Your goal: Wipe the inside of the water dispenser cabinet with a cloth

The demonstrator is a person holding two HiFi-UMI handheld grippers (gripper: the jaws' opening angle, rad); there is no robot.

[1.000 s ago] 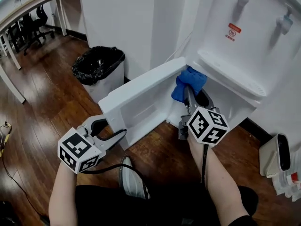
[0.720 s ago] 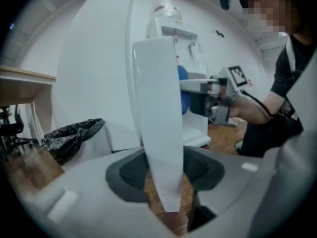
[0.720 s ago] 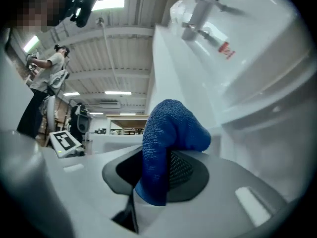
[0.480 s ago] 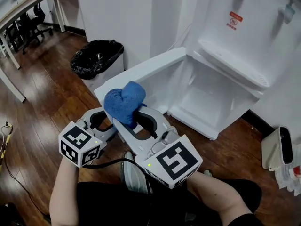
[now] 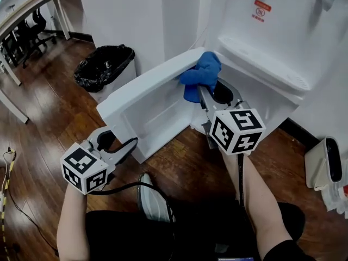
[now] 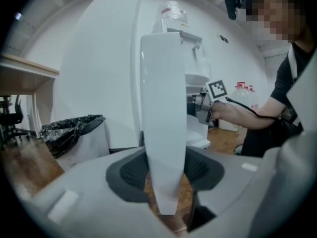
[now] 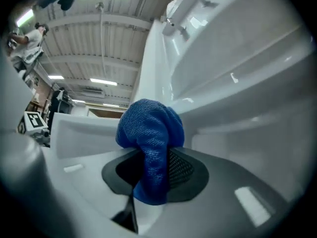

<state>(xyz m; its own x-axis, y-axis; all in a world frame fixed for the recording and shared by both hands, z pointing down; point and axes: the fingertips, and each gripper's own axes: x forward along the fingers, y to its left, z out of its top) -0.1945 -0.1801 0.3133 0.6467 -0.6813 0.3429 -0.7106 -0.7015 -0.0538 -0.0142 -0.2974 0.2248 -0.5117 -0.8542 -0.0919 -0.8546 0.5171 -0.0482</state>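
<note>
One bunched, nubby blue cloth [image 5: 200, 76], pinched in the right tongs [image 5: 206, 91], sits upper centre at the cabinet [image 5: 261, 99] mouth, while the left tongs [image 5: 129, 145] clamp the single white door [image 5: 147, 99] edge, lower left.

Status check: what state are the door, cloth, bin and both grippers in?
cabinet door: open, swung wide
left gripper: shut on cabinet door's edge
blue cloth: bunched, near the door's hinge side
right gripper: shut on blue cloth
trash bin: uncovered, black liner
</note>
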